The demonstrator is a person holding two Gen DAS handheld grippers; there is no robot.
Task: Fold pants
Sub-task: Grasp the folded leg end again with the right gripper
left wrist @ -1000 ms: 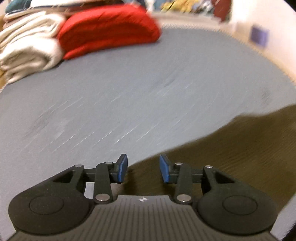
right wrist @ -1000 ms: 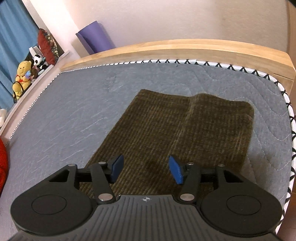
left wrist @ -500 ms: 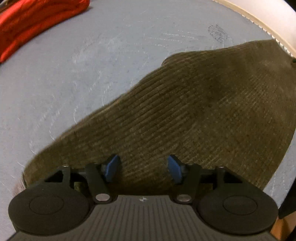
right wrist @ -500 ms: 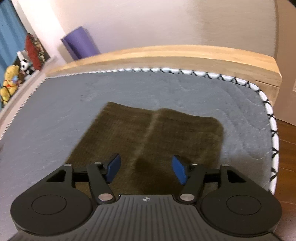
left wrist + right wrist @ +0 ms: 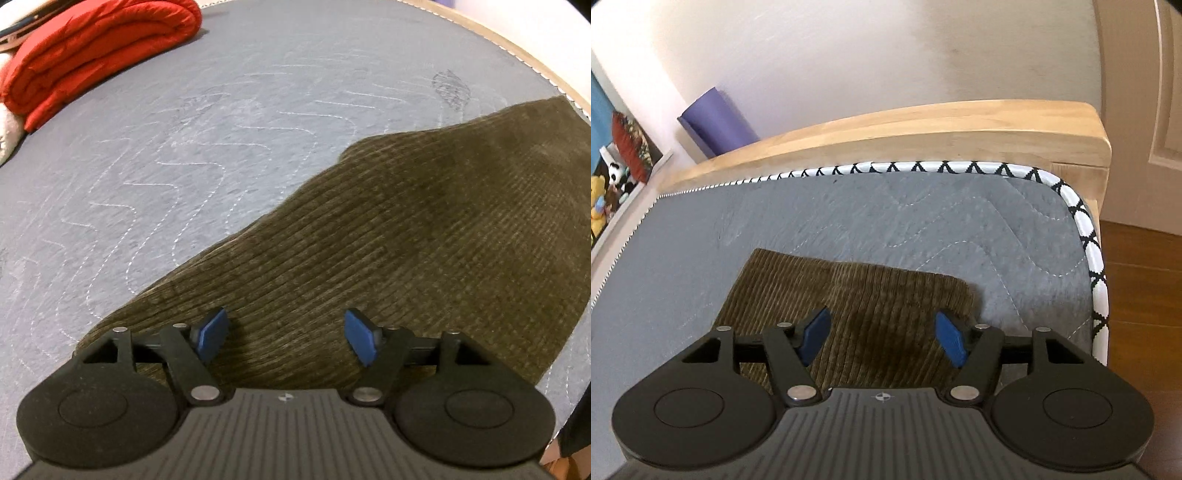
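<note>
Olive-brown corduroy pants [image 5: 399,236] lie flat on a grey quilted mattress [image 5: 207,147]. My left gripper [image 5: 284,334] hovers over the near end of the pants, its jaws opening, blue pads apart with only flat cloth beneath them. In the right wrist view the pants [image 5: 857,295] reach their far edge, a seam running down the middle. My right gripper [image 5: 881,338] stands open above that end, close to the pants' right corner, gripping nothing.
A folded red blanket [image 5: 92,51] and cream bedding [image 5: 7,136] sit at the mattress's far left. A wooden bed frame [image 5: 923,136], the black-and-white mattress piping [image 5: 1089,251], a purple roll [image 5: 716,122], soft toys [image 5: 602,199], a door and wooden floor [image 5: 1137,295] lie beyond.
The left gripper swung from bare mattress over the pants, dropped lower and its jaws widened. The right gripper drew back toward the pants' end near the mattress corner, opening slightly.
</note>
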